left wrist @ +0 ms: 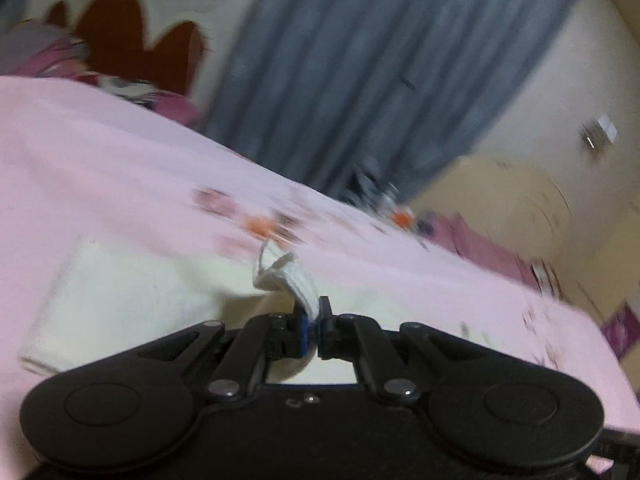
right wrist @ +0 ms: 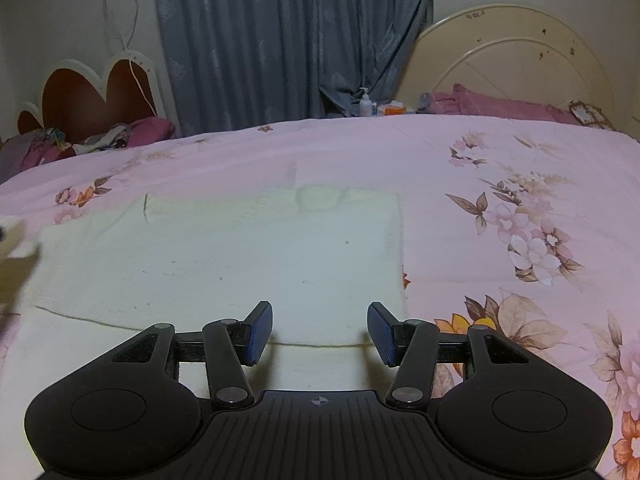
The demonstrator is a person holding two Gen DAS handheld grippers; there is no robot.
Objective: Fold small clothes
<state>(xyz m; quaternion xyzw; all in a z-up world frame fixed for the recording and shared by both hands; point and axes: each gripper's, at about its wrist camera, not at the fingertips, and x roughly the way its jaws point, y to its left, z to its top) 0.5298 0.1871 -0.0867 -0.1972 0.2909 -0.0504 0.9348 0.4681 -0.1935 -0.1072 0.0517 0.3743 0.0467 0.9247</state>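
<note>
A small cream-white garment lies spread flat on the pink flowered bedspread. In the left wrist view, which is tilted and blurred, my left gripper is shut on a ribbed white edge of the garment, lifted off the bed; the rest of the cloth lies below and to the left. My right gripper hovers over the garment's near edge, open, its blue pads apart with nothing between them. A blurred piece of cloth shows at the far left of the right wrist view.
A cream round headboard and purple pillows stand at the back right. A red heart-shaped headboard with piled clothes is back left. Grey curtains hang behind, with a lotion bottle on a ledge.
</note>
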